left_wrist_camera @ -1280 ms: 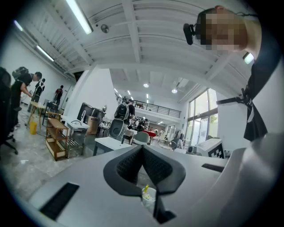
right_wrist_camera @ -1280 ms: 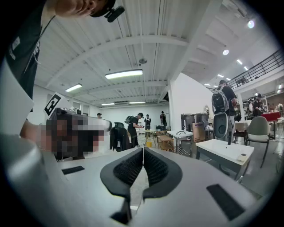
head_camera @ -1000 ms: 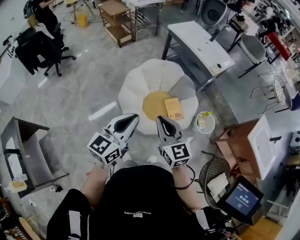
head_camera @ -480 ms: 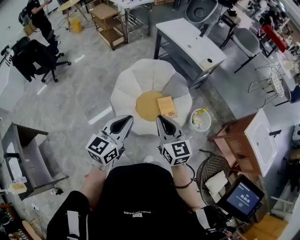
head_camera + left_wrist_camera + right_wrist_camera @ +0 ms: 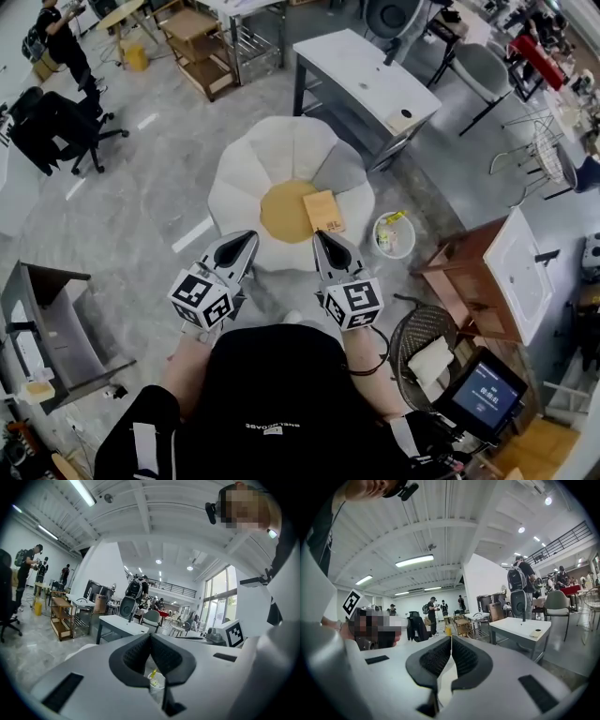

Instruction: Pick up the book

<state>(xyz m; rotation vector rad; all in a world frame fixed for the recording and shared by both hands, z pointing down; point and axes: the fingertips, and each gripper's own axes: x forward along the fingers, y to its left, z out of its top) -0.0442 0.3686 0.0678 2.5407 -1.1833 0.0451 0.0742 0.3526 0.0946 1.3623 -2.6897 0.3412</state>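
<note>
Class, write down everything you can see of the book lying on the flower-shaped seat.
The book is a thin, closed rectangle with a plain tan cover that looks like kraft card. It lies flat and slightly skewed on the flower-shaped seat, with one side over the yellow centre and the other on a pale petal. Only the seat touches it. Nothing rests on it or holds it, and any print on the cover is too small to read.

Grey marble floor (image 5: 141,216) w/ white desk (image 5: 361,80), wood shelf unit (image 5: 192,33), black office chair (image 5: 56,127).
</note>
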